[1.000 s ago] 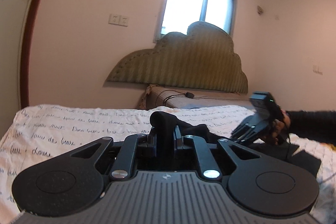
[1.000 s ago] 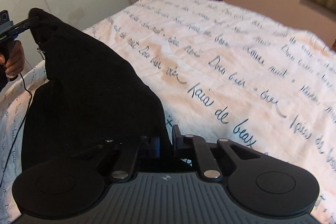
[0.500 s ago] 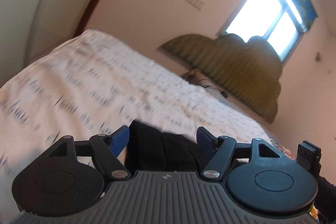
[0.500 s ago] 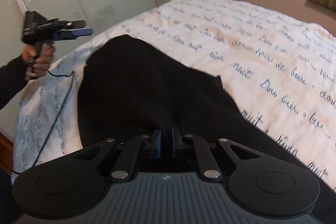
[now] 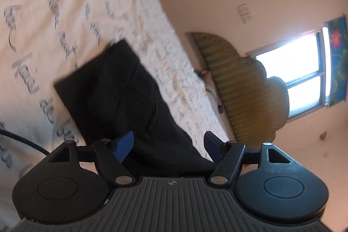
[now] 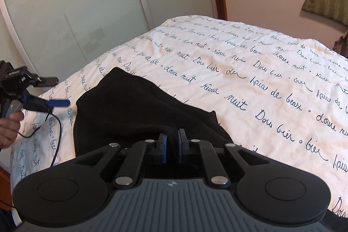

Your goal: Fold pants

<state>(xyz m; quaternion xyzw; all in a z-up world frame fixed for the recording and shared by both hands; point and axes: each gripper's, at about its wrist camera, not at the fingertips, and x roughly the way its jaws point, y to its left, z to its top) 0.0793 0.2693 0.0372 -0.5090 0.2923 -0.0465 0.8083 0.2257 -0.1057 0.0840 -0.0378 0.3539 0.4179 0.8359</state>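
Here black pants (image 6: pixel 134 110) lie clamped in right tongs (image 6: pixel 171 146), left tongs (image 5: pixel 168 144) spread.

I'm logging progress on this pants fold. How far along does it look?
Done: one fold looks laid, the black pants lying doubled on the bedspread. In hand: the right gripper is shut on the cloth's near edge, while the left gripper, jaws just opened with nothing pinched, hangs above the pants. Left: probably releasing that edge, smoothing, and perhaps another fold.
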